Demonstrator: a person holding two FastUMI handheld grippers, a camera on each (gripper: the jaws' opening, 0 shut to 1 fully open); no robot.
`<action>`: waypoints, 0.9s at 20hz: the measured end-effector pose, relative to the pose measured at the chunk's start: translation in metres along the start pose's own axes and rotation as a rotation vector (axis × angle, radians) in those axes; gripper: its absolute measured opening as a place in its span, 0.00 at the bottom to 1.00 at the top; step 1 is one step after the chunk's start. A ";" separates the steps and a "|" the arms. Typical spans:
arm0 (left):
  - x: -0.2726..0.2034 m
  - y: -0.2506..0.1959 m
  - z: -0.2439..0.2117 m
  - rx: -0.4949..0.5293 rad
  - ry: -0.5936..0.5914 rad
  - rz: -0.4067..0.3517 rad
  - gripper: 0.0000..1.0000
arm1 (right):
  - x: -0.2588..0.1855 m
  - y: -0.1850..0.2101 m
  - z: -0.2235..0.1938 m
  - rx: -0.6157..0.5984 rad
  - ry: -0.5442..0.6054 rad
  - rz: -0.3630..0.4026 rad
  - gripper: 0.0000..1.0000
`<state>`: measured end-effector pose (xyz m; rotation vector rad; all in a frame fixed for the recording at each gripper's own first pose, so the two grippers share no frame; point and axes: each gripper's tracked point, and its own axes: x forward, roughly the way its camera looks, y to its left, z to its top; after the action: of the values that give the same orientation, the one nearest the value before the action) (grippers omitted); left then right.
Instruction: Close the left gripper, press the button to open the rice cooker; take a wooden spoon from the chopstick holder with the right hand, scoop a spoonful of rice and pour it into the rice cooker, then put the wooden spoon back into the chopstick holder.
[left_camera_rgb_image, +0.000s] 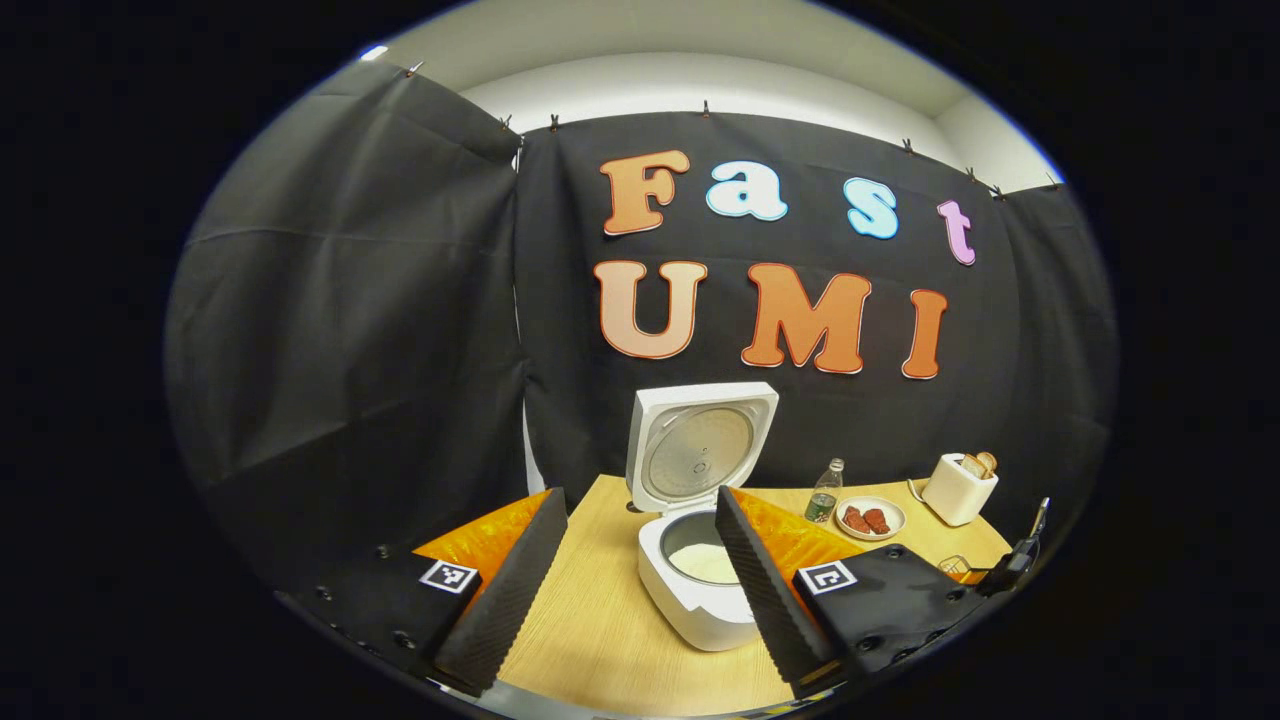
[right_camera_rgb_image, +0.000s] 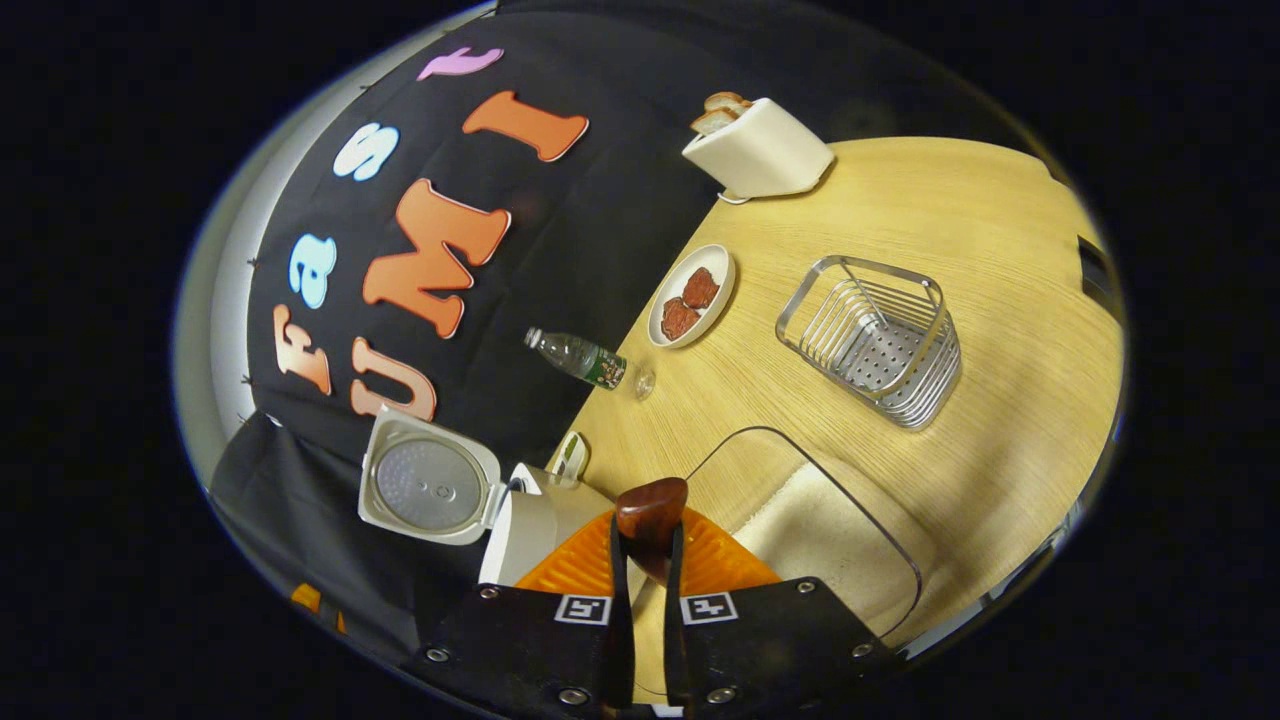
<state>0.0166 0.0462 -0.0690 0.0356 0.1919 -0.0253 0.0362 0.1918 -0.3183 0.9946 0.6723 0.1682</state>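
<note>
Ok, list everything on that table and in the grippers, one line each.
rice cooker: 1, white, lid up, rice inside, table's left part
water bottle: 1, clear, by the wall
plate: 1, white, two reddish-brown pieces on it, beside the bottle
toaster: 1, cream, bread in it, far corner
chopstick holder: 1, metal wire, empty
rice container: 1, clear, near edge
table: 1, light wood
wooden spoon: 1, dark brown, in the right gripper
left gripper: open
right gripper: shut on the spoon

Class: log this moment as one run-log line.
cooker: lid up | left gripper: open | right gripper: shut on spoon | holder: no spoon
</note>
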 end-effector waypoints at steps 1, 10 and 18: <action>0.001 -0.002 0.001 0.000 -0.005 -0.005 1.00 | -0.001 -0.001 0.003 0.024 -0.002 0.004 0.11; 0.005 -0.007 0.004 -0.001 -0.008 -0.018 1.00 | -0.021 0.011 0.040 0.196 -0.040 0.022 0.11; 0.005 -0.007 0.004 -0.012 -0.009 -0.022 1.00 | -0.040 0.067 0.068 0.237 -0.067 0.087 0.11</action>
<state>0.0223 0.0391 -0.0659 0.0217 0.1833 -0.0464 0.0560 0.1632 -0.2207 1.2530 0.5964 0.1325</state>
